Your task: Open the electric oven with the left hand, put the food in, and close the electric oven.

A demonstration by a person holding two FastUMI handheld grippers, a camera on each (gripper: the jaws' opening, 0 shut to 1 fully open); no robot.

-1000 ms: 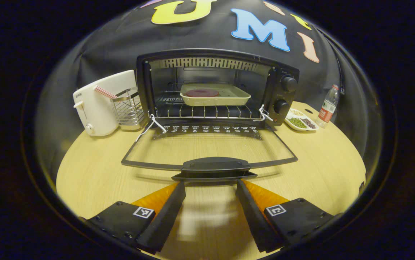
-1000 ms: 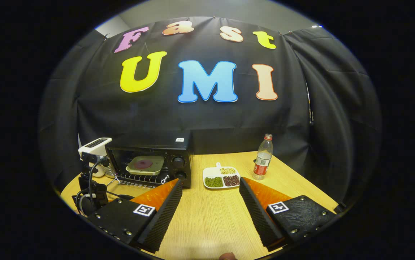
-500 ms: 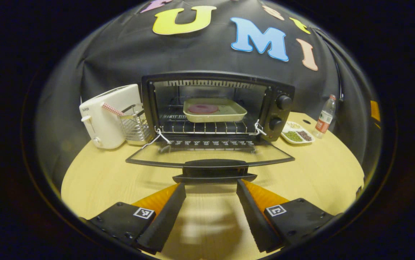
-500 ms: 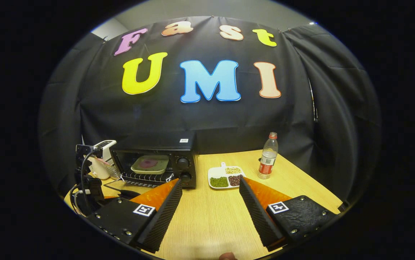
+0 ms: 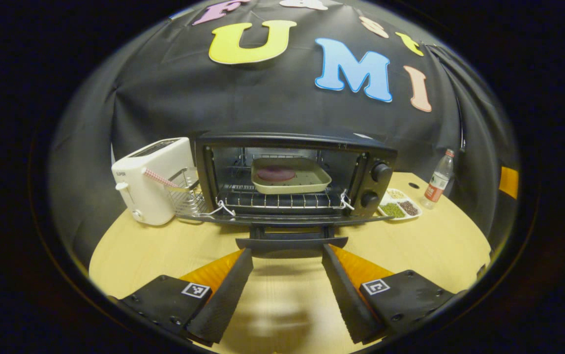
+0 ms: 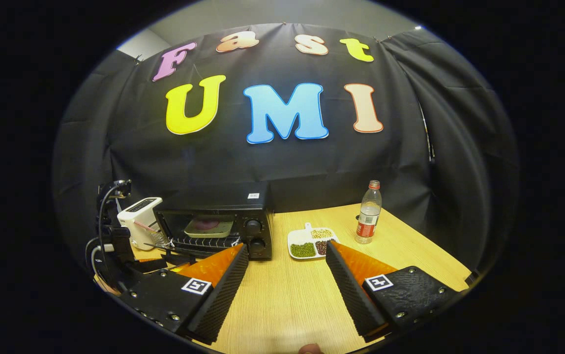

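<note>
A black electric oven (image 5: pixel 292 172) (image 6: pixel 218 221) stands at the back of the wooden table with its door (image 5: pixel 243 220) down flat, seen edge-on. Inside, on the wire rack, a cream baking tray (image 5: pixel 307 183) (image 6: pixel 208 227) holds a round reddish piece of food (image 5: pixel 276 173). My left gripper (image 5: pixel 287 251) is open, level with the door, and the door's handle (image 5: pixel 292 242) sits just beyond its fingertips, between them. The same gripper with its cables (image 6: pixel 115 246) appears left of the oven in the right gripper view. My right gripper (image 6: pixel 286 248) is open over the table, holding nothing.
A white toaster (image 5: pixel 147 179) (image 6: pixel 139 216) and a wire basket (image 5: pixel 184 196) stand left of the oven. To its right lie a white divided dish of beans (image 5: pixel 400 209) (image 6: pixel 312 242) and a plastic bottle (image 5: pixel 437 179) (image 6: pixel 368 212). The table's edge curves round on both sides.
The left gripper has sunk from above the open door to its level, so the glass now shows edge-on and the oven looks farther off. The right gripper has drifted slightly and stays open.
</note>
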